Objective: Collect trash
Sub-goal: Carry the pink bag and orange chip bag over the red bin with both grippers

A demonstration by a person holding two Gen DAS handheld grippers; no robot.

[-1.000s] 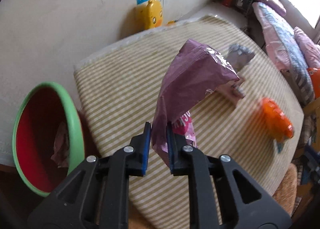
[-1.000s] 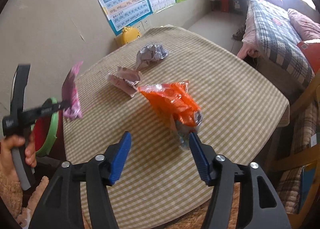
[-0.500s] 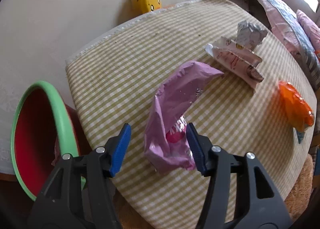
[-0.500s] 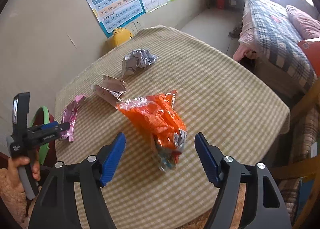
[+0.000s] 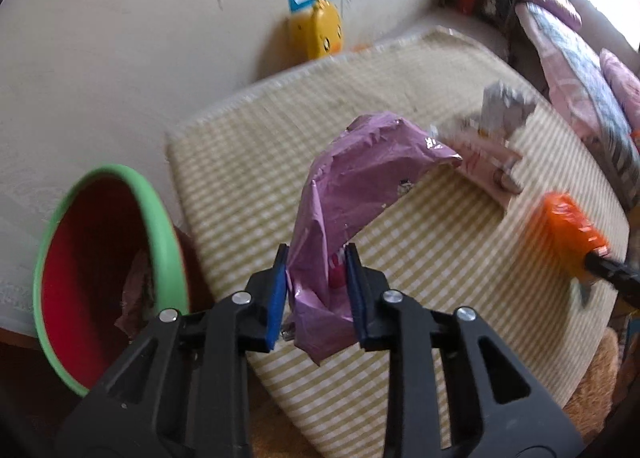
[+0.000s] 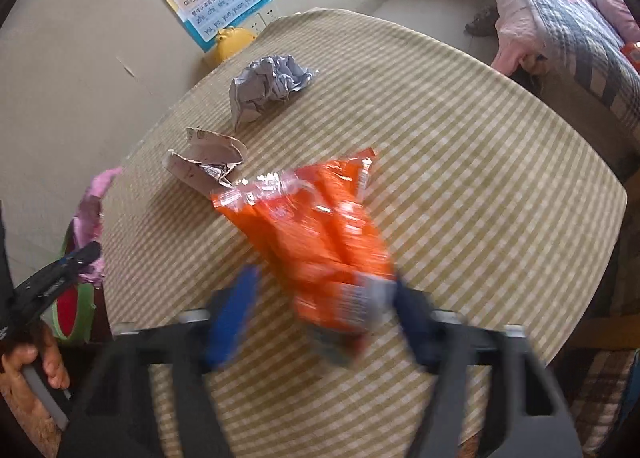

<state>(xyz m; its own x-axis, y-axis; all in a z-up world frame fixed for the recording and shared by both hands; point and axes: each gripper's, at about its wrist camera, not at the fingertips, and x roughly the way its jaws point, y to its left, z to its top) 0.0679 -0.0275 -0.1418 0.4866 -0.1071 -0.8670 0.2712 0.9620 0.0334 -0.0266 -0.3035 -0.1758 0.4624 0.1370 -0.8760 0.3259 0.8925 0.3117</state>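
Between left hand-held gripper (image 5: 316, 290) pads, purple wrapper (image 5: 352, 186)

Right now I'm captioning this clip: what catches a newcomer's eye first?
The purple wrapper arching up from the left tool, beside the green-rimmed red bin off the table edge. Then the bright orange bag, blurred, between the right tool's fingers on the checked tablecloth.

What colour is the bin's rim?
Green rim, red inside; clearest in the left wrist view.
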